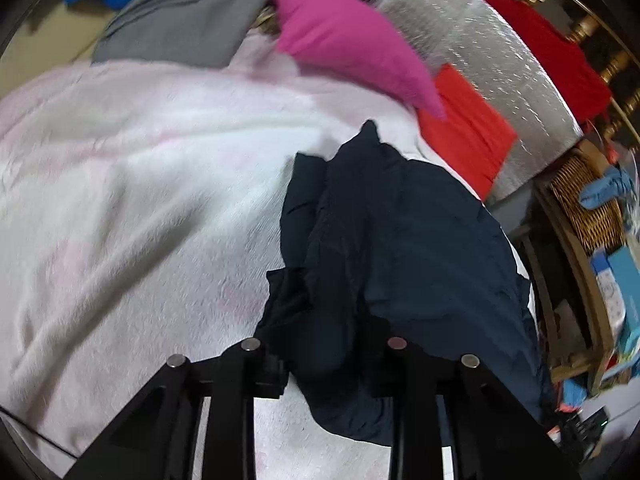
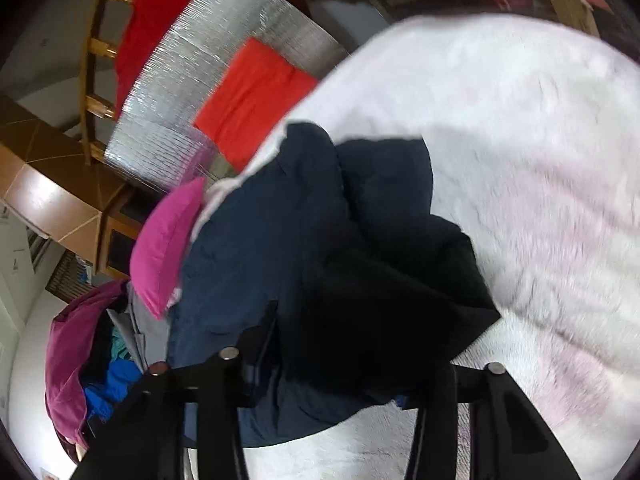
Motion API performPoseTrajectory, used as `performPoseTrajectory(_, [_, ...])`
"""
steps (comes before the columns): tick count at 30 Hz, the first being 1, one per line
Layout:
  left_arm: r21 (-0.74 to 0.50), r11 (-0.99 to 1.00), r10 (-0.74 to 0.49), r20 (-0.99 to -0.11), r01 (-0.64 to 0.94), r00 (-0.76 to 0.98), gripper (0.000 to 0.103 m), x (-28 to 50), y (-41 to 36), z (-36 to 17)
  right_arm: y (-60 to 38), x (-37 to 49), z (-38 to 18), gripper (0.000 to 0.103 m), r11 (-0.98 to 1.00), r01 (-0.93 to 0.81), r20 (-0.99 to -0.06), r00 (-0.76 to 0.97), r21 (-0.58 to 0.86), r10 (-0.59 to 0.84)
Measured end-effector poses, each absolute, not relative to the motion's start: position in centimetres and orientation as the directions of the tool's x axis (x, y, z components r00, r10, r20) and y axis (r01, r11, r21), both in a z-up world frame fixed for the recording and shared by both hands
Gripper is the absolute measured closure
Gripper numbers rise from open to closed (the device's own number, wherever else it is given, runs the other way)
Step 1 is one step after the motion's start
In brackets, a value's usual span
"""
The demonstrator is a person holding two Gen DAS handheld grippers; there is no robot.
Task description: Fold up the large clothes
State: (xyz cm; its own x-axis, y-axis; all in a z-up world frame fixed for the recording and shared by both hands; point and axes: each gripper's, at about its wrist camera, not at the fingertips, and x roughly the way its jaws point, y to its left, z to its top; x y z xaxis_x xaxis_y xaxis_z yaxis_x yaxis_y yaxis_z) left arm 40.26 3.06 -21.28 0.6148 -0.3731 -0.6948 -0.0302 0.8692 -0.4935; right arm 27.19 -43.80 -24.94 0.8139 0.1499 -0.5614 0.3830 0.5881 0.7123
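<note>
1. Left wrist view: my left gripper (image 1: 324, 364) points forward over the white fleece blanket (image 1: 132, 184), and the navy garment (image 1: 384, 248) lies bunched between its fingers, running ahead of them; the fingers look clenched on the cloth.
2. Right wrist view: my right gripper (image 2: 340, 376) is rolled sideways, the navy garment (image 2: 320, 248) heaped between its fingers; whether it grips I cannot tell.

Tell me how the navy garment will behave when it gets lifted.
The navy garment will probably go floppy: it lies crumpled in soft folds and drapes between both sets of jaws. It looks thin, so likely light for its size. The fluffy white blanket under it may drag at it a little.
</note>
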Motion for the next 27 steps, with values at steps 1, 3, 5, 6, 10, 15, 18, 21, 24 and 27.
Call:
performPoseTrajectory(1, [-0.472,0.881,-0.361,-0.701,-0.021,0.615,0.076,40.1,2.8,-21.2,-43.7,27.1,-24.6,0.057,0.598,0.378,-0.559,0.816,0.707,0.146])
performPoseTrajectory(3, [-0.418,0.908,-0.326,-0.746,-0.027,0.58,0.069,40.1,2.2,-22.0,-43.5,27.5,-24.8,0.057,0.626,0.4,-0.594,0.794,0.669,0.128])
performPoseTrajectory(5, [-0.401,0.914,-0.303,-0.771,-0.057,0.56,0.058,40.7,1.8,-22.7,-43.5,27.8,-25.8,0.055,0.624,0.433,-0.637,0.759,0.65,0.137])
performPoseTrajectory(6, [-0.408,0.911,-0.304,-0.772,-0.068,0.558,0.056,40.7,2.0,-22.7,-43.6,27.6,-26.3,0.053,0.607,0.439,-0.64,0.753,0.663,0.154])
performPoseTrajectory(10, [-0.359,0.928,-0.248,-0.789,-0.096,0.562,0.039,40.0,2.3,-22.2,-44.2,26.6,-26.2,0.044,0.569,0.451,-0.642,0.744,0.687,0.186])
performPoseTrajectory(15, [-0.24,0.967,-0.126,-0.75,-0.09,0.65,0.036,37.8,2.2,-19.8,-43.6,24.9,-24.6,0.032,0.602,0.423,-0.642,0.739,0.677,0.202])
performPoseTrajectory(18, [-0.211,0.973,-0.082,-0.703,-0.097,0.706,0.027,36.7,2.6,-18.7,-43.0,23.9,-24.7,0.028,0.587,0.397,-0.626,0.738,0.705,0.253])
performPoseTrajectory(21, [-0.259,0.96,-0.116,-0.713,-0.106,0.692,0.025,36.2,3.9,-18.9,-42.4,23.7,-25.5,0.026,0.536,0.377,-0.595,0.736,0.755,0.322])
performPoseTrajectory(24, [-0.368,0.925,-0.238,-0.76,-0.098,0.605,0.025,37.5,4.5,-21.1,-41.7,25.1,-26.8,0.026,0.496,0.386,-0.589,0.722,0.778,0.362])
performPoseTrajectory(27, [-0.48,0.869,-0.349,-0.77,-0.123,0.535,0.025,38.4,5.2,-22.9,-41.1,26.7,-27.7,0.026,0.473,0.387,-0.578,0.726,0.792,0.373])
